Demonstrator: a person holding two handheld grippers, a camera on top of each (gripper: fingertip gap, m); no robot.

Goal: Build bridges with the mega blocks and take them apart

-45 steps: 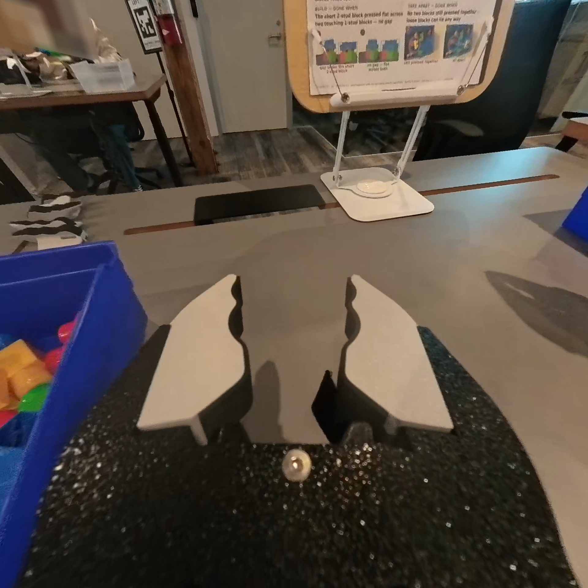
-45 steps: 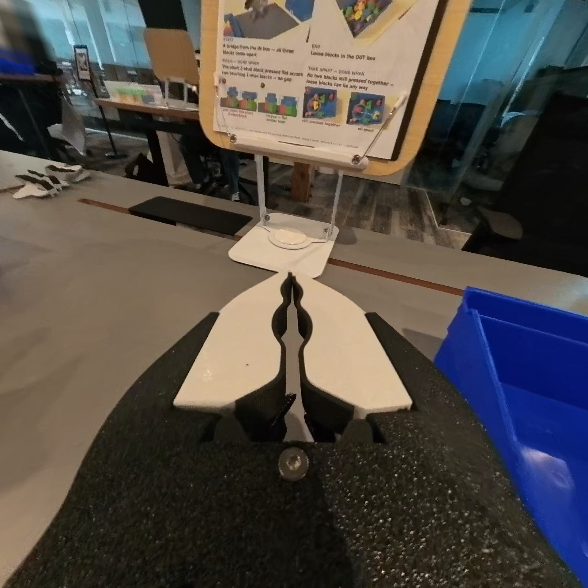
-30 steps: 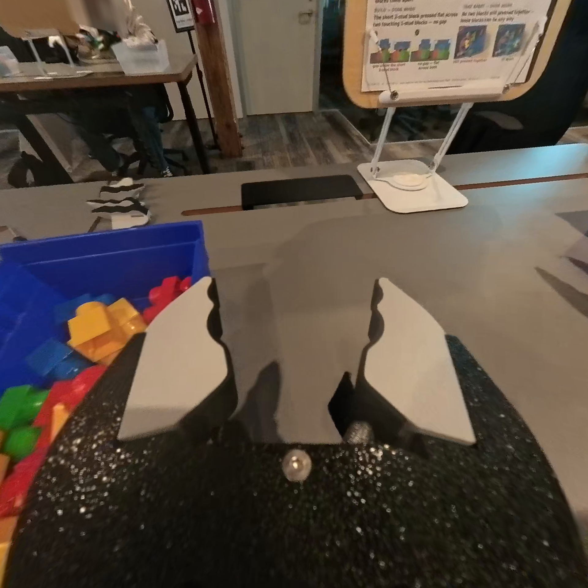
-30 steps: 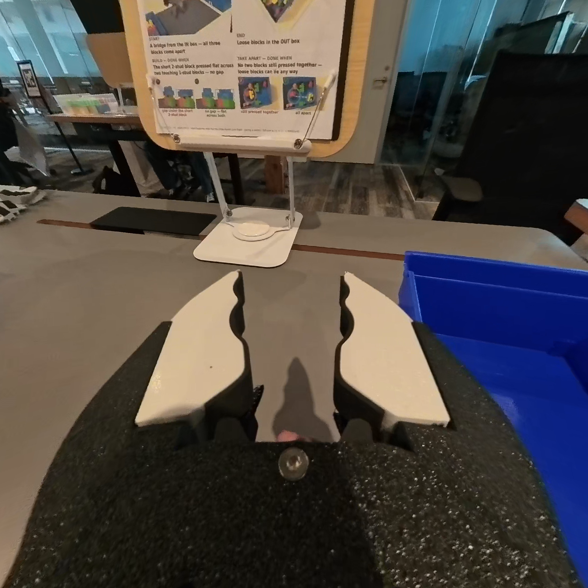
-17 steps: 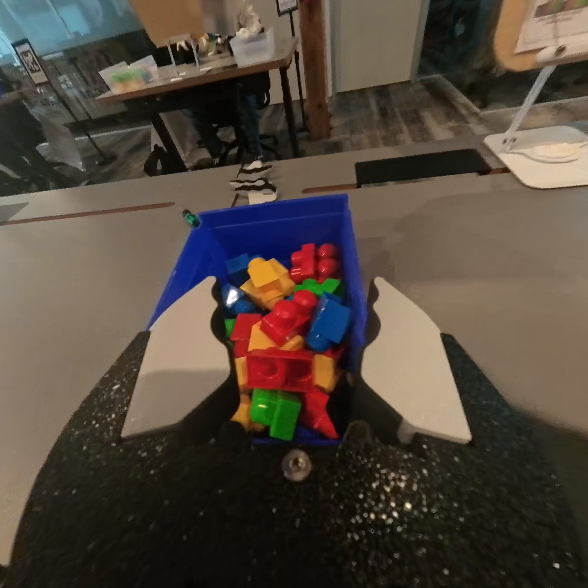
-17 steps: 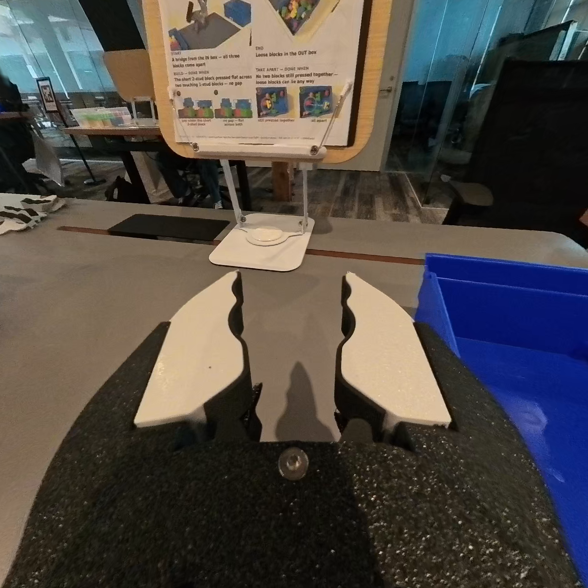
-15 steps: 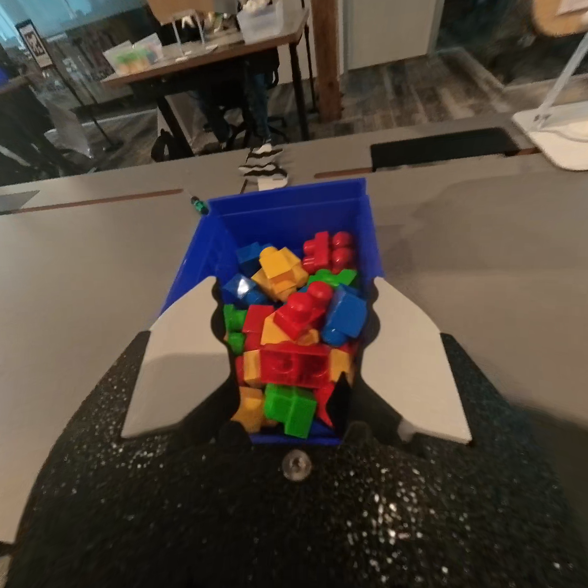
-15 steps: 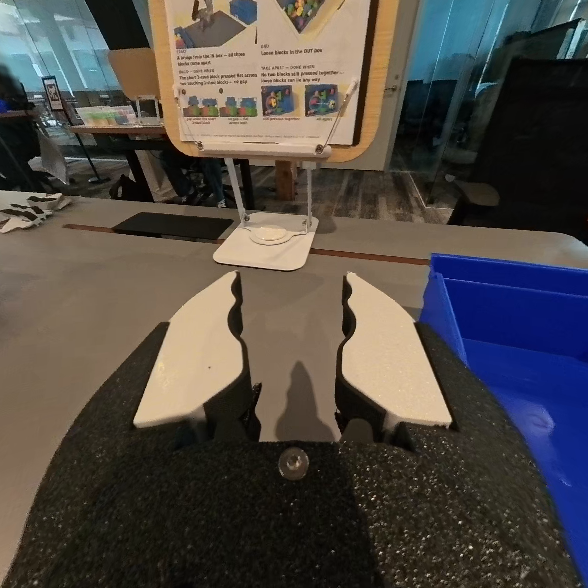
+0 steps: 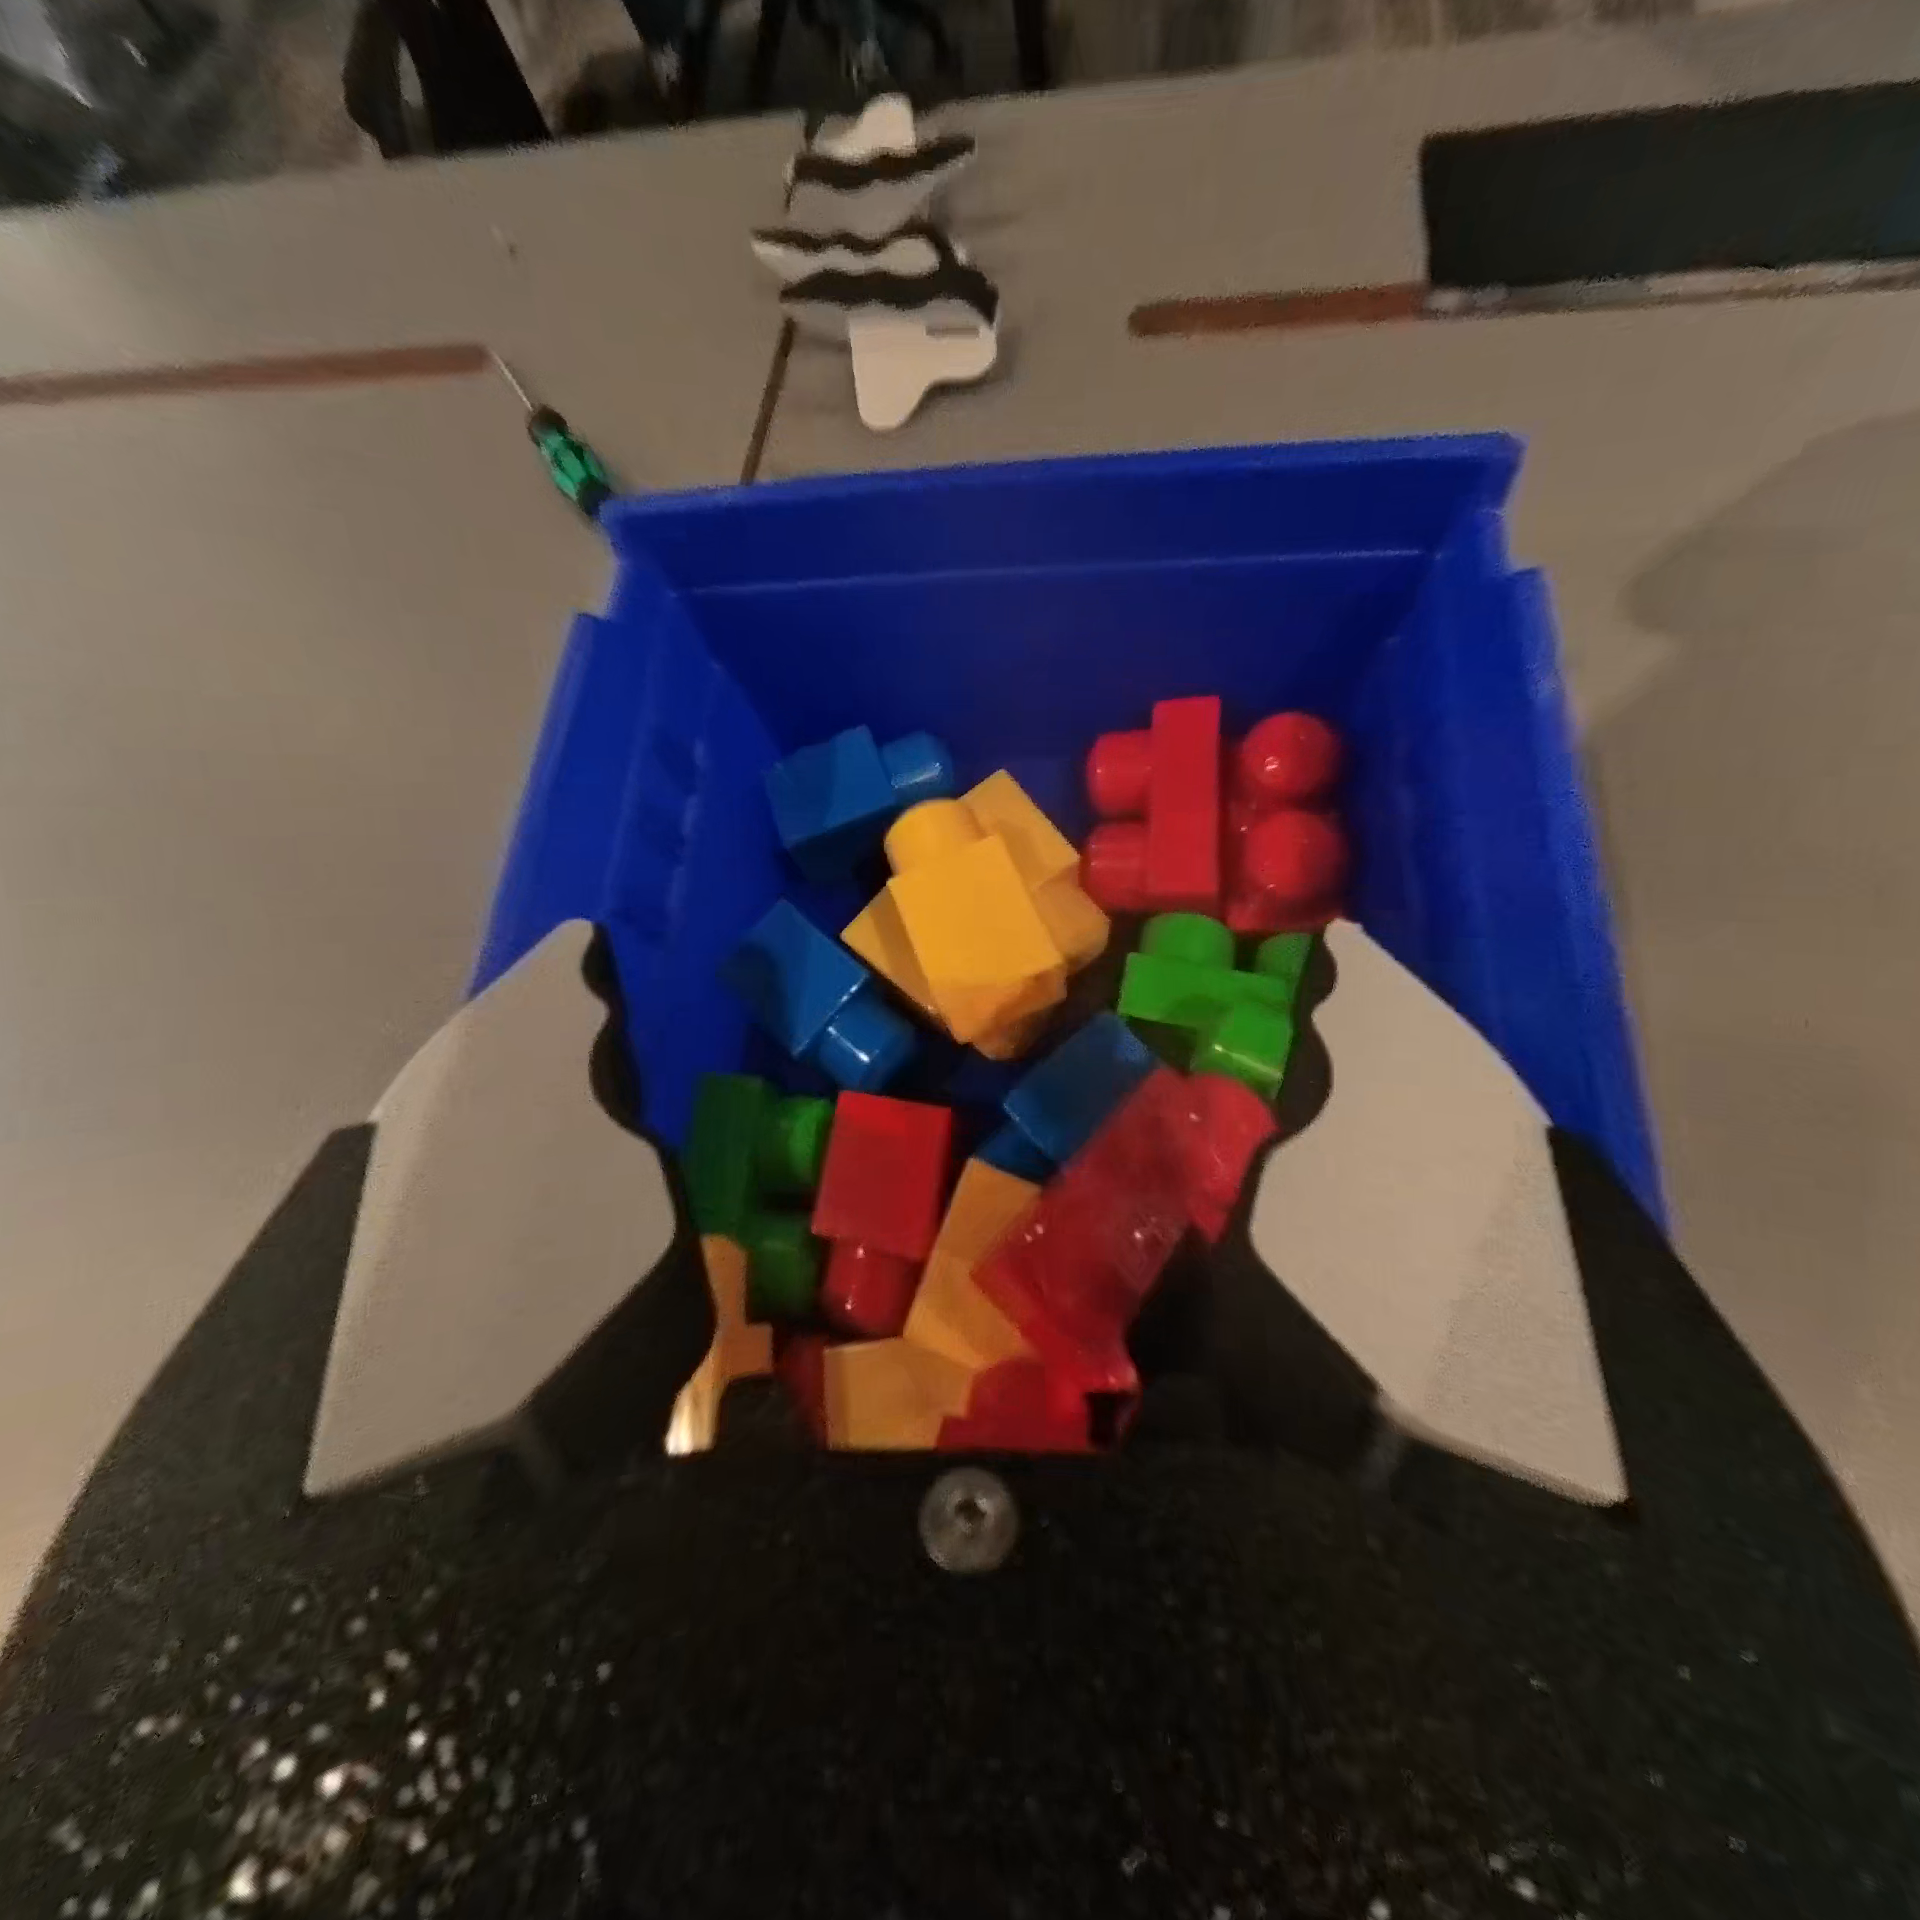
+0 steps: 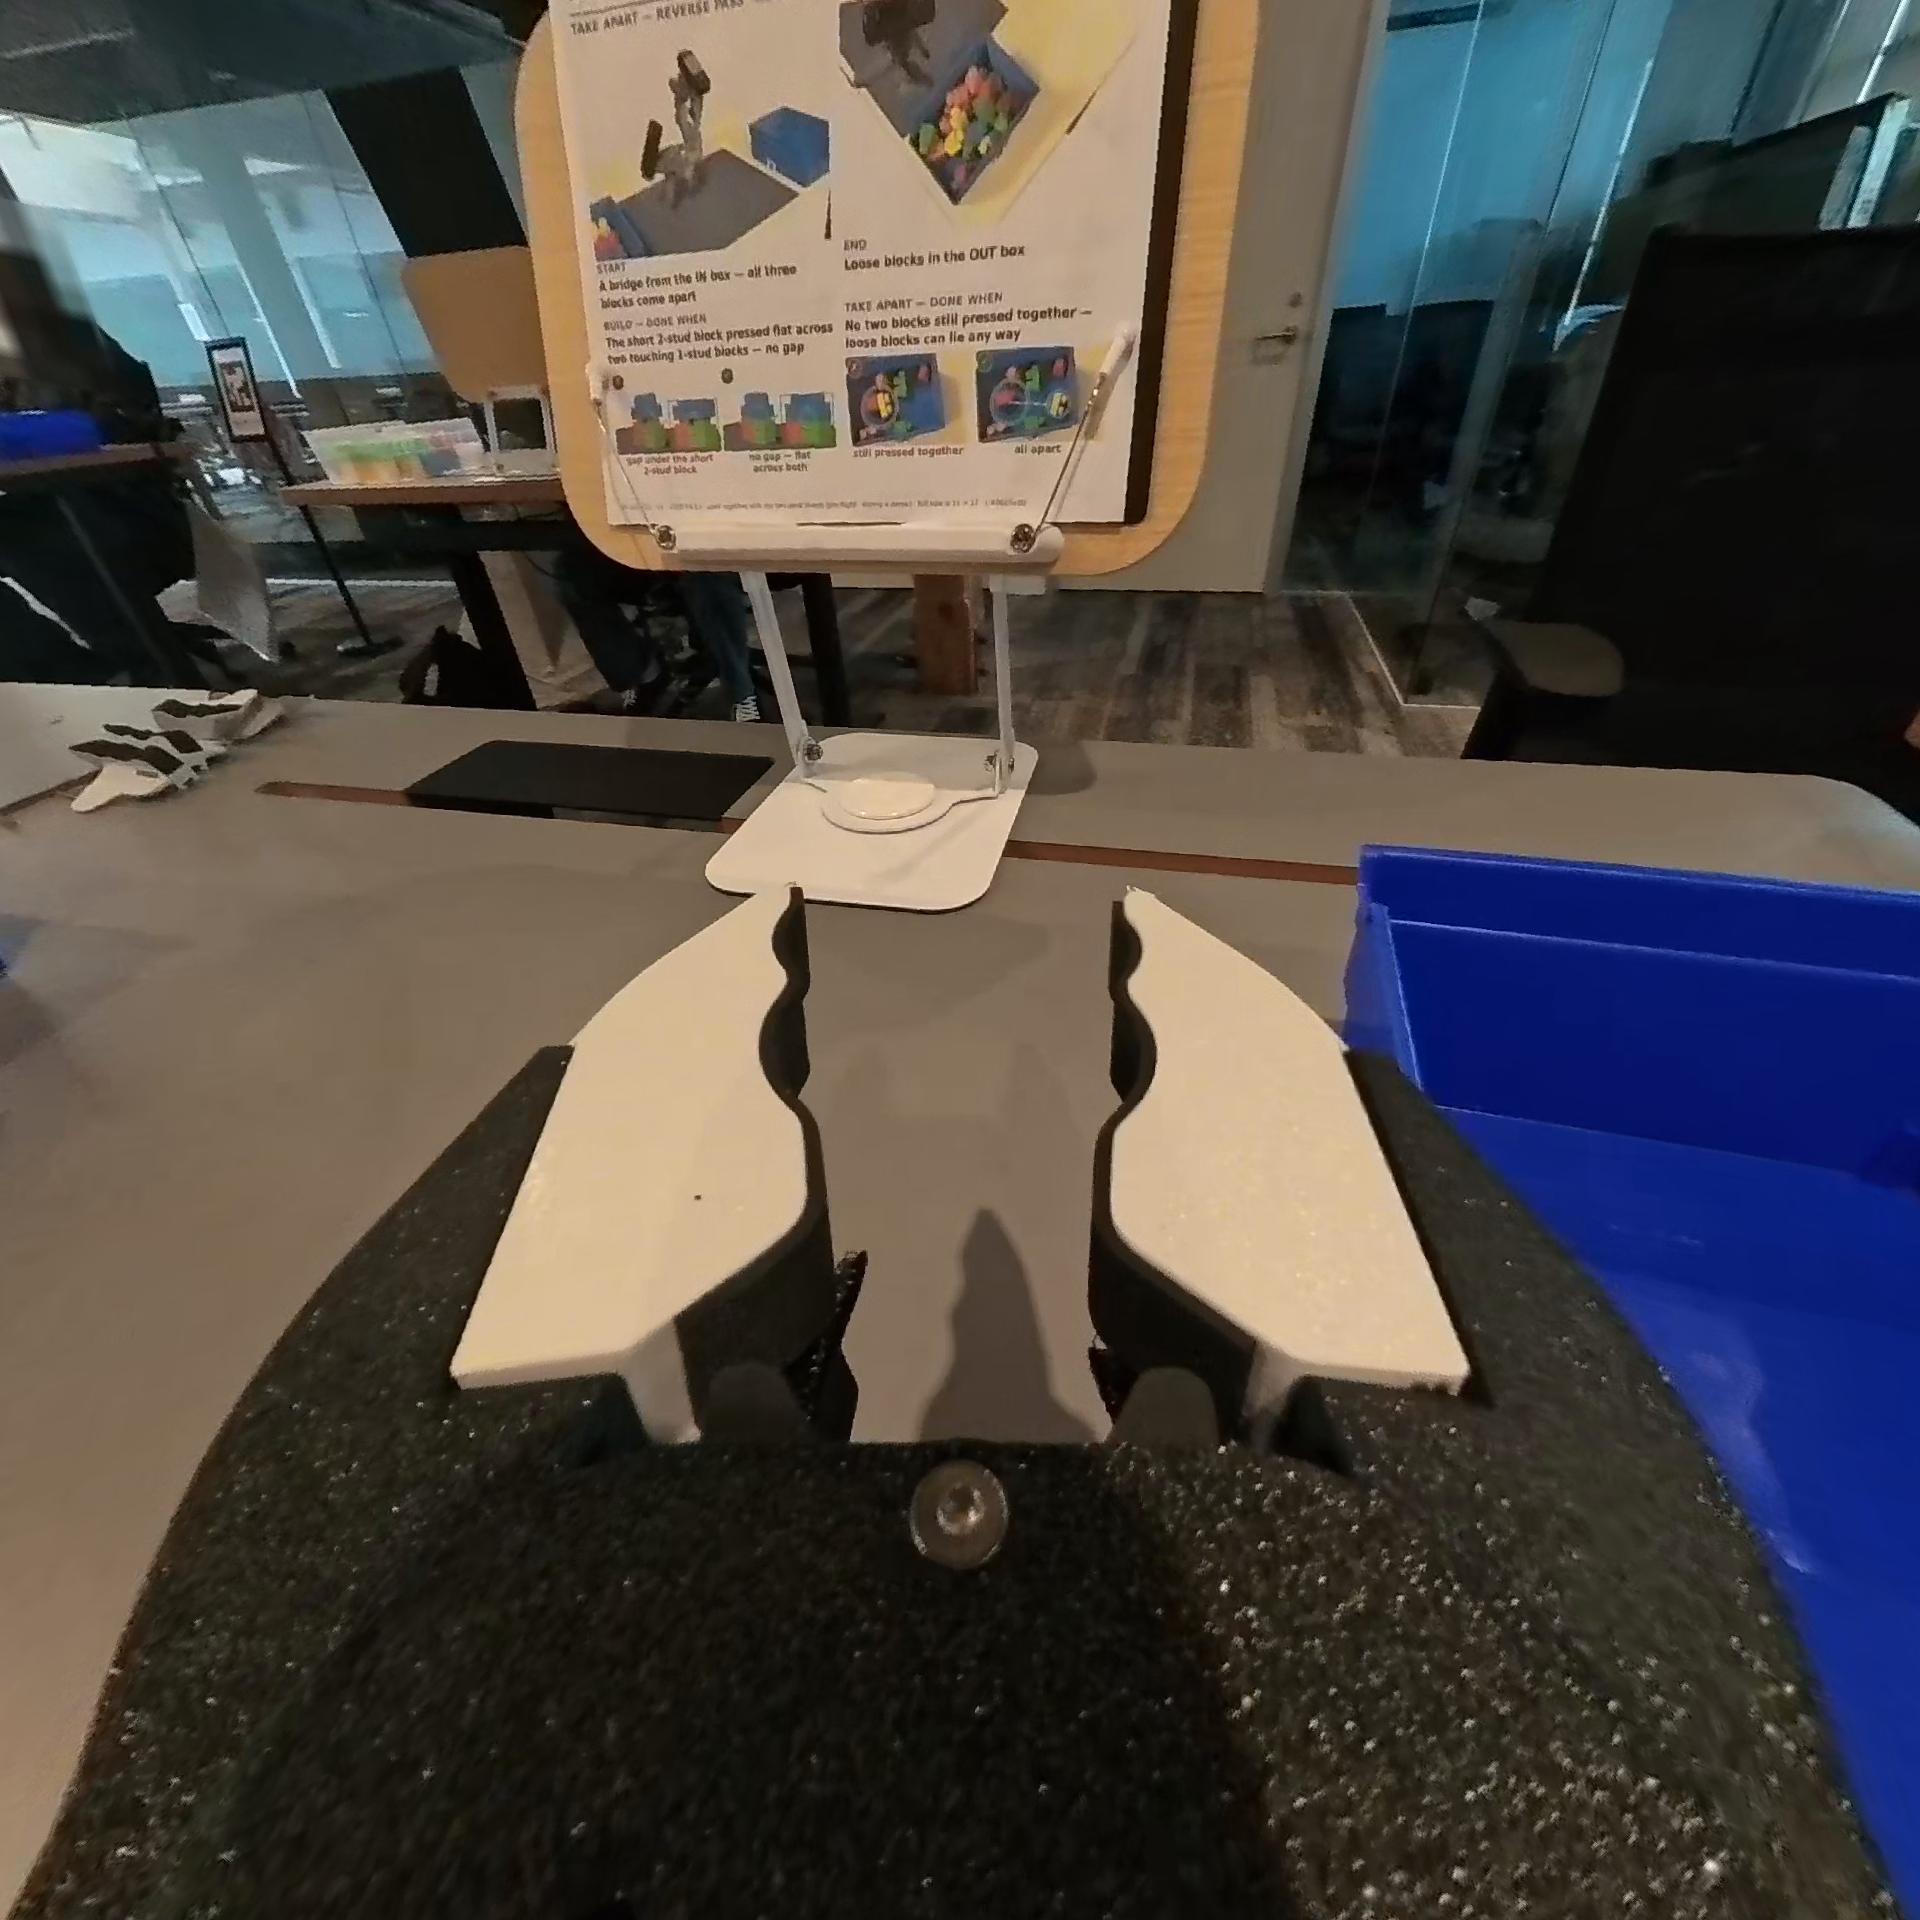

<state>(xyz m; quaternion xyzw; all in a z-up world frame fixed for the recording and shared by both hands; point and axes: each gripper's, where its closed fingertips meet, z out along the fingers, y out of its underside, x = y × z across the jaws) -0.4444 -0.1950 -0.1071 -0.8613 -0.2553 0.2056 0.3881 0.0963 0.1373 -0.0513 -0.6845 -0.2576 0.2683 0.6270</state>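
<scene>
In the left wrist view a blue bin (image 9: 1049, 582) holds several mega blocks: a yellow piece (image 9: 977, 914), red pieces (image 9: 1216, 810), blue blocks (image 9: 842, 790), green blocks (image 9: 1210, 997) and a translucent red block (image 9: 1122, 1247). My left gripper (image 9: 961, 935) is open wide and empty, looking down over the bin with its fingers on either side of the pile. In the right wrist view my right gripper (image 10: 956, 904) is open and empty above the bare grey table (image 10: 260, 997). An empty blue bin (image 10: 1662, 1060) stands just to its right.
An instruction board on a white stand (image 10: 873, 831) stands at the table's back, with a black pad (image 10: 592, 779) to its left. Spare white and black finger parts (image 9: 883, 260) and a green-handled screwdriver (image 9: 561, 457) lie behind the full bin. Some 65 centimetres of space lies between my two pairs of fingers.
My left gripper has moved closer over the block bin and tilted down, so the blocks fill the gap between its fingers. The right gripper has stayed open and nearly still.
</scene>
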